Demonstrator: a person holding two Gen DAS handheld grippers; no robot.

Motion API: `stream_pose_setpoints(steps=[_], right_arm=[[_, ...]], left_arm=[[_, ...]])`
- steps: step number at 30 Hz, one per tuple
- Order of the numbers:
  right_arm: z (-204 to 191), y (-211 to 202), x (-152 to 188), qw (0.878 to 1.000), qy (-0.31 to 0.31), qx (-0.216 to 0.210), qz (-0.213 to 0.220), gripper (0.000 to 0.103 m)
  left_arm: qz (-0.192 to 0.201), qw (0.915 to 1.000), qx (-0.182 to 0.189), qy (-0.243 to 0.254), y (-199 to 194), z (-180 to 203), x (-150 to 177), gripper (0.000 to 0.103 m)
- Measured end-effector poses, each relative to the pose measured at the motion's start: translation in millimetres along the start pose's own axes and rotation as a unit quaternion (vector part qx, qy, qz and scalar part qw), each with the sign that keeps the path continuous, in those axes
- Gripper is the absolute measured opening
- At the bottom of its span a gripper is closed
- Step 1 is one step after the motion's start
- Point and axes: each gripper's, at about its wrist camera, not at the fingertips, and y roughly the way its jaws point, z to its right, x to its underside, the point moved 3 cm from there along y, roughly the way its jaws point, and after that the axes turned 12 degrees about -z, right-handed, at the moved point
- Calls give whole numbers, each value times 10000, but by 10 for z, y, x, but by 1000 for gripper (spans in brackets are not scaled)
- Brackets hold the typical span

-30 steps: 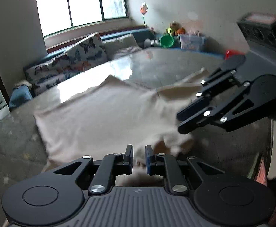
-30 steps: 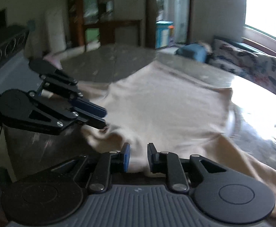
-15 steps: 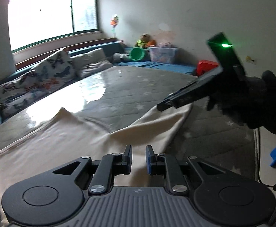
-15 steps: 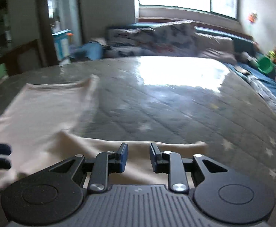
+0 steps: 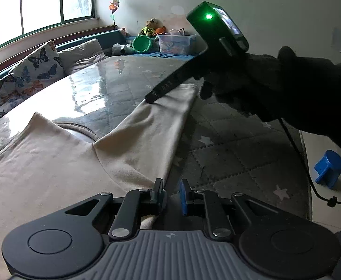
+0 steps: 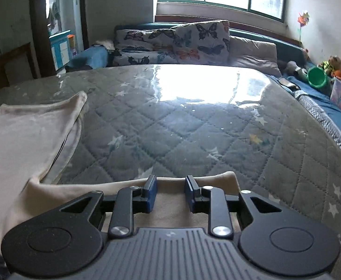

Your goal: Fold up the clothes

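Note:
A beige long-sleeved top (image 5: 53, 161) lies spread on the quilted grey mattress (image 5: 229, 154); one sleeve (image 5: 161, 121) stretches away to the right. My left gripper (image 5: 171, 192) is open low over the sleeve's near edge, cloth under its left finger. My right gripper (image 6: 170, 192) is open just above the sleeve's cuff end (image 6: 226, 177). It also shows in the left wrist view (image 5: 150, 99), tips resting on the cuff. The top's body (image 6: 25, 135) lies at the left of the right wrist view.
Butterfly-print pillows (image 6: 177, 39) and a sofa stand behind the mattress under the window. A green bucket (image 5: 143, 43), a clear box (image 5: 176, 44) and soft toys sit at the far corner. A blue stool (image 5: 329, 169) stands on the floor right, by a cable.
Both grippers have swung from the top's body to its right sleeve, which now lies stretched out. The right gripper's jaws have opened wider over the cuff.

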Motion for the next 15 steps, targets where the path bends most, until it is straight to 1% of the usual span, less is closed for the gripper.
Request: stream_pose_setpoints(steps=[5, 8, 10, 12, 15], right_arm=[[35, -11, -33, 9995, 33, 307, 78, 27], [-90, -99, -34, 9997, -98, 62, 196, 28], [-244, -170, -13, 9989, -334, -140, 286, 29], [-398, -217, 27, 9974, -561, -310, 339, 33], [-593, -239, 103, 9944, -871, -497, 332, 33]], left_arm=[[16, 10000, 47, -7, 7, 8, 21, 19], [19, 10000, 58, -48, -8, 6, 11, 19], [31, 10000, 62, -71, -37, 6, 4, 19], [80, 9999, 60, -84, -68, 2, -16, 19], [162, 9998, 18, -120, -111, -19, -34, 19]])
